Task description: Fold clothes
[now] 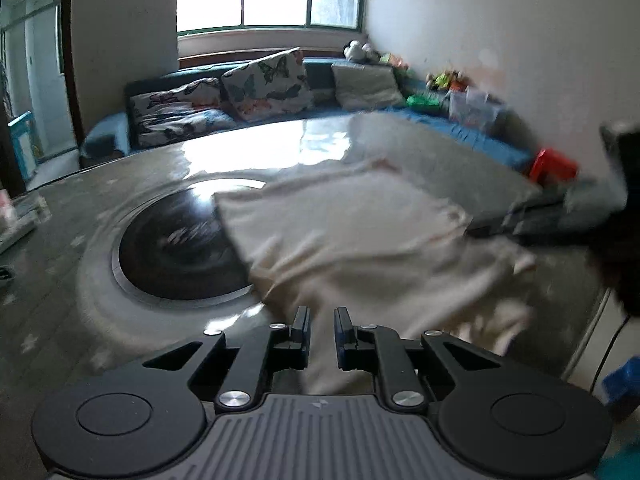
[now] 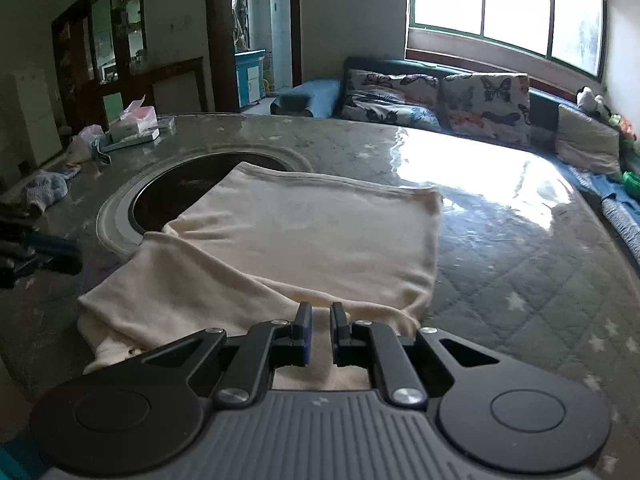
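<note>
- The left claw [image 1: 322, 318] is seen nearly closed, with cream cloth apparently pinched between its pads.
- The cream garment [image 2: 296, 240] lies part-folded on the bench [image 2: 520, 280], just ahead of both claws.
- The right claw [image 2: 321, 314] is shut, seemingly on the near hem.
- Both edges are best lifted evenly.
- No legible writing is found.

Butterfly-print cushions [image 2: 486, 106] on dark blue sofa [image 2: 320, 96] beneath bright window [image 2: 504, 4]; pink tissue box [image 2: 138, 118] near far edge of grey quilted tabletop [image 2: 520, 264].
</note>
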A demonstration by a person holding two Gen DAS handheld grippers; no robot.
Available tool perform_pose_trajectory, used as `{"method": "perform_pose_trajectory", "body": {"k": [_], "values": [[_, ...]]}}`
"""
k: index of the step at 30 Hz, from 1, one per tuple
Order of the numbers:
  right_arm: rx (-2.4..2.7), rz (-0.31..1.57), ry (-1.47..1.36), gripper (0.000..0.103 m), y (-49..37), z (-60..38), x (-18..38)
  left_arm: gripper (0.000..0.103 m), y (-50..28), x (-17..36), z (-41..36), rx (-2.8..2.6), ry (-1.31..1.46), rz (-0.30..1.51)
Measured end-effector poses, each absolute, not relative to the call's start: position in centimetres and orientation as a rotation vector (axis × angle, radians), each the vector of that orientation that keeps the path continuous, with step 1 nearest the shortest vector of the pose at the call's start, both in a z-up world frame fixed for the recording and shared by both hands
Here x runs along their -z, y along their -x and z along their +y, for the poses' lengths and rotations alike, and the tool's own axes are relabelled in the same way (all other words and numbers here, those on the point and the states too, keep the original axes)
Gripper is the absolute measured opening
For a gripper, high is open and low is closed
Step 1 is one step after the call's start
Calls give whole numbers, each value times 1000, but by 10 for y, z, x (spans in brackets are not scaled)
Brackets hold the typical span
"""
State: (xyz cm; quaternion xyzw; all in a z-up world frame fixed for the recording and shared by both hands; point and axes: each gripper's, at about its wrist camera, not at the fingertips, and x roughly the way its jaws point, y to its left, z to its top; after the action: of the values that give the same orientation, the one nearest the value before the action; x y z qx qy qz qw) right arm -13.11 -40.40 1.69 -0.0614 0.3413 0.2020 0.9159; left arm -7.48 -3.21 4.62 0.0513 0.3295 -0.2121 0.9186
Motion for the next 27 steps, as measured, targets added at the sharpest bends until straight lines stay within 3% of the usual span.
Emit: {"method": "perform_pose_trajectory", "body": {"k": [9,16,27], "values": [[-402,744,143,8,116,-403,4,14,23,-14,-56,411,-88,753],[-416,734,137,9,119,-406,-4,15,24,-21,-44,410,-37,741],[-482,742,174,25,135,-401,-7,19,44,-25,-58,452,-130,705]]}}
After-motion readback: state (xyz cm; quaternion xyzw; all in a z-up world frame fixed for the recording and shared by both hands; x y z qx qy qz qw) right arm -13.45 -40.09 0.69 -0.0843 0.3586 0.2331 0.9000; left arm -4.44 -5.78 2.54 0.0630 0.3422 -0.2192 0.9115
